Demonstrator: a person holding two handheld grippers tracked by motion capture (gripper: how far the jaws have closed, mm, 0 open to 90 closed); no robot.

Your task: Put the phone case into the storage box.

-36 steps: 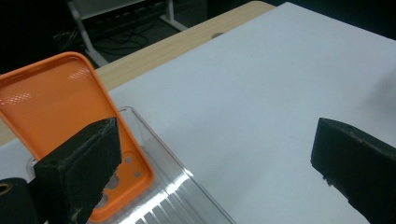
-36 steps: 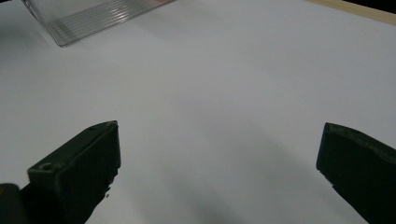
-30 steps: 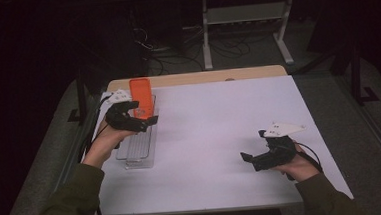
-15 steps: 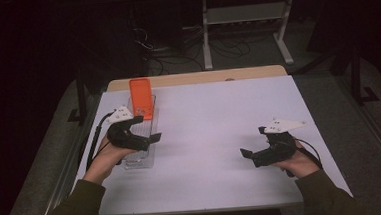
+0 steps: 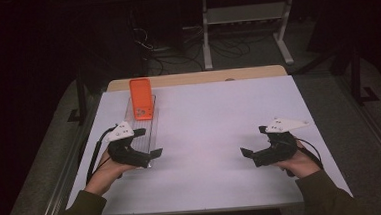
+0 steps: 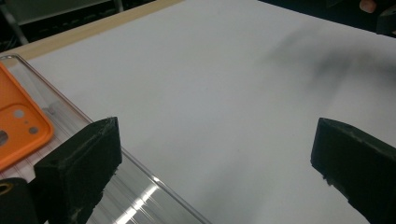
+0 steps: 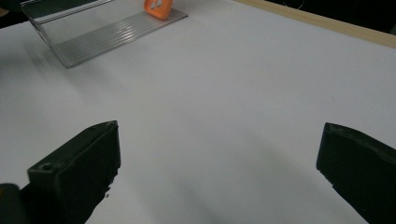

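Note:
An orange phone case (image 5: 141, 99) lies flat at the far end of a long clear plastic tray (image 5: 148, 124) on the left of the white table. My left gripper (image 5: 149, 142) hovers open over the tray's near end, well short of the case. In the left gripper view its jaws (image 6: 217, 135) stand wide apart with nothing between them; the case (image 6: 18, 126) and the tray's rim (image 6: 140, 186) lie to the left. My right gripper (image 5: 253, 140) is open at the near right, pointing left across bare table. The right gripper view looks between its jaws (image 7: 219, 133) to the tray (image 7: 102, 32) and case (image 7: 159, 8) far off.
A white sheet (image 5: 215, 136) covers the table, with a wooden strip (image 5: 201, 77) along its far edge. Beyond stand a metal stand (image 5: 243, 19) and cables on a dark floor. The person's sleeves (image 5: 324, 194) come in from the bottom.
My left gripper has drawn back along the tray toward the person, away from the orange case. The case has stayed put. The right gripper has barely shifted.

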